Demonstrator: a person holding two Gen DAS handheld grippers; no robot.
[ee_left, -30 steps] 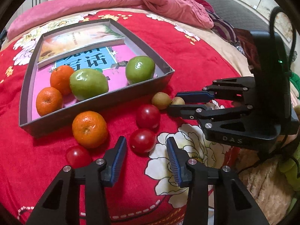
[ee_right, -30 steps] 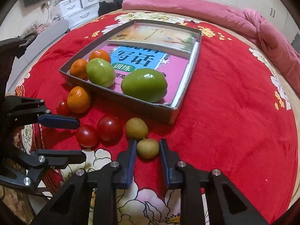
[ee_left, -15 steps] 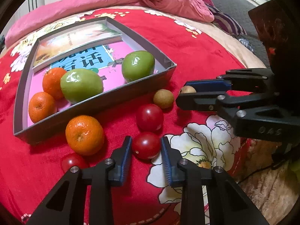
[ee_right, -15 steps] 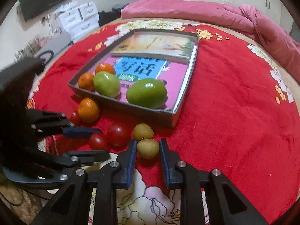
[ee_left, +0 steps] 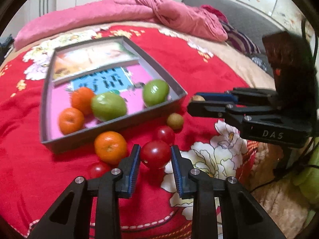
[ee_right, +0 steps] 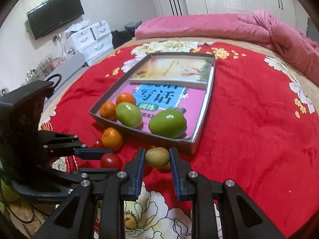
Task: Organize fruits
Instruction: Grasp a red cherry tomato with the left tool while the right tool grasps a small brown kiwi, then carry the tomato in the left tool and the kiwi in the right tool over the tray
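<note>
Carrying two small fruits toward the grey tray [ee_left: 111,128] is the step in hand, judged from both loads being lifted.

Item, left gripper [ee_left: 155,155]: clenched on a red tomato [ee_left: 155,154], pads on either flank, fruit clear of the red bedspread [ee_left: 199,73]. Its jaws have just been closing, with the tomato between them.

Item, right gripper [ee_right: 157,158]: clenched on a small brown kiwi-like fruit [ee_right: 157,157], held just before the tray's near corner.

Item, tray: on the bed, lined with books; holds two oranges and two green apples at the near end.

Item, loose on the bedspread: one orange [ee_left: 110,146], two tomatoes, one more brown fruit [ee_left: 175,121], all just outside the near wall.

Handling note: raise each fruit clear of the tray wall before crossing it, and set down in a bare patch on the pink book so nothing knocks the apples; release low, as round fruit will likely roll. Send the grippers in one after the other, since they sit near each other.

Changes from a second ago: left jaws then stood apart around the resting tomato; both fruits then lay on the bedspread and are now lifted.
</note>
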